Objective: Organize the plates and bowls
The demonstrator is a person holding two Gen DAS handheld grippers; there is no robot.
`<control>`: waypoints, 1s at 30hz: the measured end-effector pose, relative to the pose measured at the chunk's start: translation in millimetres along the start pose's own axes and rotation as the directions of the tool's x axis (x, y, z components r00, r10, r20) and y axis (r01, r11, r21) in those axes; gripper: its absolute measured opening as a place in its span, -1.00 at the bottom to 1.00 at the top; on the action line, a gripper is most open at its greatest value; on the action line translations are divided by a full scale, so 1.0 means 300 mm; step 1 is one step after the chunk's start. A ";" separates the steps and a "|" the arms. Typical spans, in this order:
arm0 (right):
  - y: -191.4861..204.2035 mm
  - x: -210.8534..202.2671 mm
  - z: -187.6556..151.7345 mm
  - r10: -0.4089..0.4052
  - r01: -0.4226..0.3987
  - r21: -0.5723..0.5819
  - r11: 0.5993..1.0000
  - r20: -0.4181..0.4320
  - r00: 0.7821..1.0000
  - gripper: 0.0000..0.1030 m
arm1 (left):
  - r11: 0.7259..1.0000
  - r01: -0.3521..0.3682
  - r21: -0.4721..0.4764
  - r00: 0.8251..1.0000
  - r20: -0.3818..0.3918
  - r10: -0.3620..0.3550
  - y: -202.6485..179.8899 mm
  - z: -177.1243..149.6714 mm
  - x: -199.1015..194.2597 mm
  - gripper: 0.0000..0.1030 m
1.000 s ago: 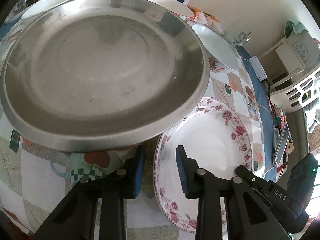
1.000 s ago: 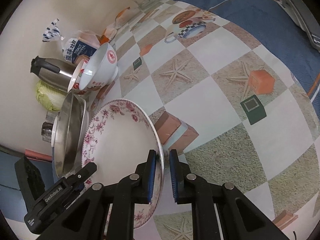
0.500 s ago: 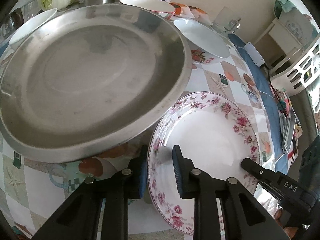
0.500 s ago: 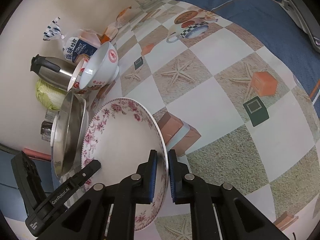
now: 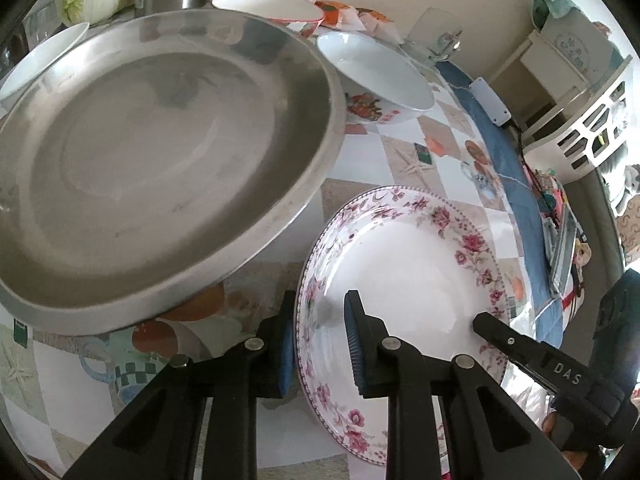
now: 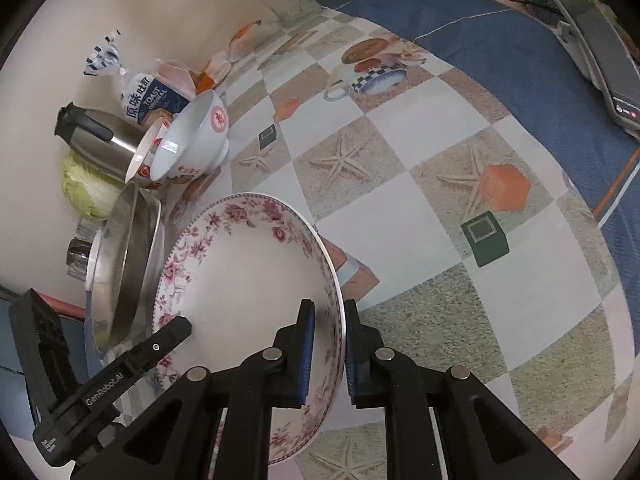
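Floral plate [image 5: 404,280], lower centre-right in the left wrist view, tilted above the checkered surface [image 6: 420,208]. Left tongs [image 5: 318,340] pinch its near rim; right tongs [image 6: 326,354] pinch the opposite rim. Likely stiff, glazed, slick and breakable; the thin raised rim is the sound hold. Steel plate [image 5: 160,160] fills upper left, its edge just beside the floral one: the likeliest thing to knock. Two bowls [image 6: 188,144] nest behind, then kettle [image 6: 96,140], cabbage [image 6: 86,192], toast bag [image 6: 150,96].
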State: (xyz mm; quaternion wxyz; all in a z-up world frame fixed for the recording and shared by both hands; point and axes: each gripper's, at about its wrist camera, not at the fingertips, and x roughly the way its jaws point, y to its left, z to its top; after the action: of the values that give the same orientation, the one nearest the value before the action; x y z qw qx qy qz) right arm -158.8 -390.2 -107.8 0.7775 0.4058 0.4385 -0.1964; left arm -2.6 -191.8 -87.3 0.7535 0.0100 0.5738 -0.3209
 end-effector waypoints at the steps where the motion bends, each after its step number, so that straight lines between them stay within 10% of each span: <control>1: -0.004 -0.002 0.000 0.002 -0.002 0.003 1.000 0.001 1.000 -0.72 | 1.000 0.008 -0.002 1.000 0.003 -0.008 0.002 0.002 -0.004 -0.54; 30: 0.052 -0.136 0.003 0.004 0.003 -0.052 0.999 0.134 0.991 -0.72 | 0.995 0.078 0.065 0.990 0.110 -0.085 -0.047 0.068 -0.128 -0.54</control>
State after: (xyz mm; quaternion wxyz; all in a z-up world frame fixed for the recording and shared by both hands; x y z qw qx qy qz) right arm -170.0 -383.9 -66.0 0.8155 0.3716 0.3901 -0.2114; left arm 2.6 -192.8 -41.8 0.7702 -0.0087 0.5203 -0.3688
